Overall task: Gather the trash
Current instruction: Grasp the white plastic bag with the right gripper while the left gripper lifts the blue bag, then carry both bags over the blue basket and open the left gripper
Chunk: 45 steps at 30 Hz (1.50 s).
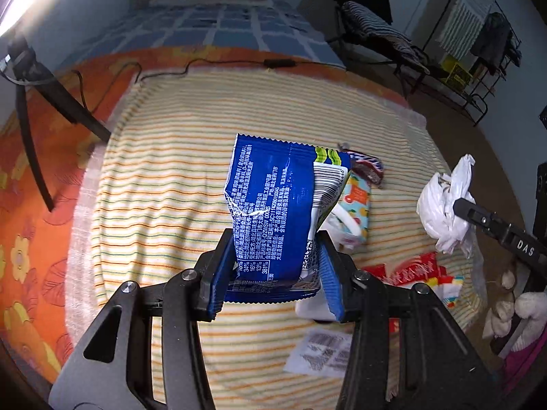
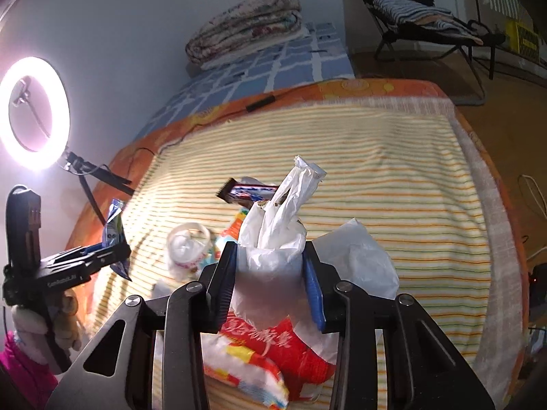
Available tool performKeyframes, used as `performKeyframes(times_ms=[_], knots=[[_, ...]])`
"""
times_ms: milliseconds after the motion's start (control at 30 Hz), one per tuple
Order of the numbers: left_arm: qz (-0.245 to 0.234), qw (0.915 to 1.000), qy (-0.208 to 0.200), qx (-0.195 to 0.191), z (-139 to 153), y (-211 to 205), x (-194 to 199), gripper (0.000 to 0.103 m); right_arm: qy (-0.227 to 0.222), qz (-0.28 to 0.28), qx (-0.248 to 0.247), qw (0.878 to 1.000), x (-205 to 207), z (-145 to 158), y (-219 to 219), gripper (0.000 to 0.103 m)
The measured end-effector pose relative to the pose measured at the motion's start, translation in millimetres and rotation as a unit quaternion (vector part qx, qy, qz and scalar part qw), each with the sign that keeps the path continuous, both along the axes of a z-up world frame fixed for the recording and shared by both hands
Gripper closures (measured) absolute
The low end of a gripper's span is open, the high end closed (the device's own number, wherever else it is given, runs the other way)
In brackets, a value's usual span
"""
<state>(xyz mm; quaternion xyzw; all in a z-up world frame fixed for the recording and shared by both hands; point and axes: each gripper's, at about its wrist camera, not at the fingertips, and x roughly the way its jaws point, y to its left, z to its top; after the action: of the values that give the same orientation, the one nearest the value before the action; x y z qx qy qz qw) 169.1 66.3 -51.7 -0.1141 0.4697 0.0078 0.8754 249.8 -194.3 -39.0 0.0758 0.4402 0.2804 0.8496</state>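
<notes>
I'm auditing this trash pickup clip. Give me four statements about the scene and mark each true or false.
1. The left tongs grip a blue printed snack wrapper. True.
2. The right tongs are open and hold nothing. False: they are shut on a crumpled white plastic bag.
3. A red and white snack packet lies on the striped yellow blanket. True.
4. The ring light is switched off. False: it glows brightly.
</notes>
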Motion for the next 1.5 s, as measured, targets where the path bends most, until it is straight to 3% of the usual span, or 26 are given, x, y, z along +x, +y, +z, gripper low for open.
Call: performKeyframes(times_ms=[300,600,867,1033,1200,1500], knots=[[-0.027,0.9989,-0.031,0.024,42.8,-19.0,-46.7,0.056,-0.042,0.041,0.003,0.998,-54.5,49.5,9.7,0.068],[-0.051,0.9977,-0.036,0.028,53.5,-38.9,-108.9,0.056,-0.051,0.086,0.004,0.995,-122.2,62.8,9.8,0.068],[-0.069,0.9968,-0.011,0.040,29.1,-63.6,-155.4,0.056,-0.039,0.124,-0.002,0.992,-165.5,49.6,14.2,0.068],[-0.071,0.9966,0.023,0.034,0.7,-73.1,-183.7,0.056,-0.003,0.150,-0.006,0.989,-184.7,24.4,17.9,0.068],[-0.073,0.9952,0.059,0.026,-30.7,-78.4,-207.1,0.056,0.005,0.179,-0.025,0.984,-210.0,4.8,23.0,0.068],[-0.066,0.9909,0.115,0.021,-76.4,-72.8,-226.7,0.056,0.053,0.202,-0.045,0.977,-234.3,-38.5,32.1,0.068]])
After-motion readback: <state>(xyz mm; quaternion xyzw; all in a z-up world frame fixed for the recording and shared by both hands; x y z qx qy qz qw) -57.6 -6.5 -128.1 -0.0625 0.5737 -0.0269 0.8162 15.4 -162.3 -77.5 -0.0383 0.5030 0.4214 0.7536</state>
